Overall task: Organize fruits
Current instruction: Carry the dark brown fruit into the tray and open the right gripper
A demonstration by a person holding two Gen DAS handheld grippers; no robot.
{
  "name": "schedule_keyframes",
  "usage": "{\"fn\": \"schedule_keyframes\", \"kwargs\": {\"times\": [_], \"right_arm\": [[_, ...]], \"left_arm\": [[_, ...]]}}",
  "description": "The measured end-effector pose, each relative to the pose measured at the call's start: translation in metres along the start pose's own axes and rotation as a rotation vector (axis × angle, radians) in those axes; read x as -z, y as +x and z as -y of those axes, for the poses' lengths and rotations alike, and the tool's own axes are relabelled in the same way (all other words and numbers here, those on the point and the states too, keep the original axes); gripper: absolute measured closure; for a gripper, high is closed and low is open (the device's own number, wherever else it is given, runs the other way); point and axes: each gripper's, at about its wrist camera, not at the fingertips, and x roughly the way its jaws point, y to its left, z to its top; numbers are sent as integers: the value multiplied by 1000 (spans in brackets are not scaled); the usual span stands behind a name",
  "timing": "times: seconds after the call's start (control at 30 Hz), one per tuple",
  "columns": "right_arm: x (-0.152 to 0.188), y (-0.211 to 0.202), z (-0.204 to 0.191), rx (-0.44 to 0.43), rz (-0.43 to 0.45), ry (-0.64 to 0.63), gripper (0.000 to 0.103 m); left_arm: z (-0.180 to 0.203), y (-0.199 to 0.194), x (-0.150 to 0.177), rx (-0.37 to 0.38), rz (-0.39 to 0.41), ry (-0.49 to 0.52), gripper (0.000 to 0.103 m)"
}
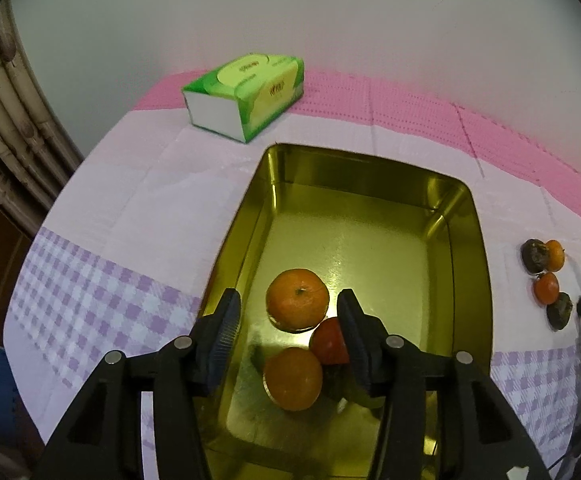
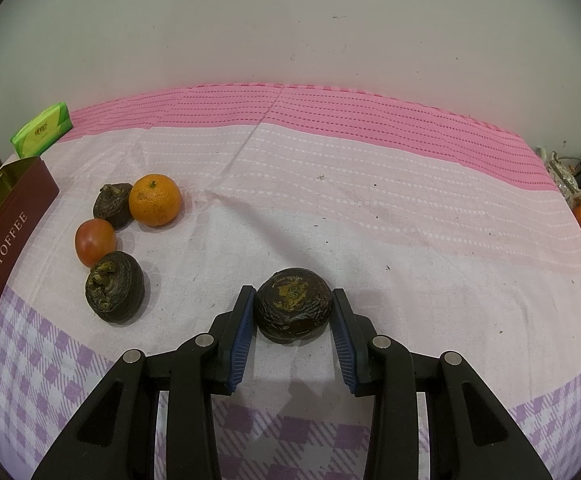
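Item 1, my left gripper [image 1: 288, 332]: jaws spread, holding nothing, hovering over the gold tin [image 1: 484, 280]; inside lie two oranges [image 1: 297, 299] and a red fruit [image 1: 327, 345].

Item 2, loose group on the cloth right of the tin: orange [image 2: 155, 199], tomato [image 2: 95, 241], two dark wrinkled fruits [image 2: 115, 292].

Item 3, my right gripper [image 2: 293, 334]: jaws bracketing a third dark fruit [image 2: 293, 310], left pad touching, right pad just beside it; not yet clenched, I judge.

Step in hand: grasping. Next: squeeze gently, lift, carry left into the tin.

The left wrist camera peers steeply down into the gold tin [image 1: 274, 200], close; the right wrist camera skims low over the tablecloth [image 2: 330, 208] toward the wall (both catch the tissue box [image 1: 246, 92]).
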Motion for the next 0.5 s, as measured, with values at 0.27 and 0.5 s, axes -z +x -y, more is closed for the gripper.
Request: {"fn": "schedule_keyframes", "kwargs": {"times": [0.27,0.5], "right_arm": [[0,-1,0,-3,0,1,65],[-2,1,-1,6,-18,14,64]], "left_arm": [[-26,-32,10,15,58,-50,50],[-36,-39,23,38,46,-70,41]]}}
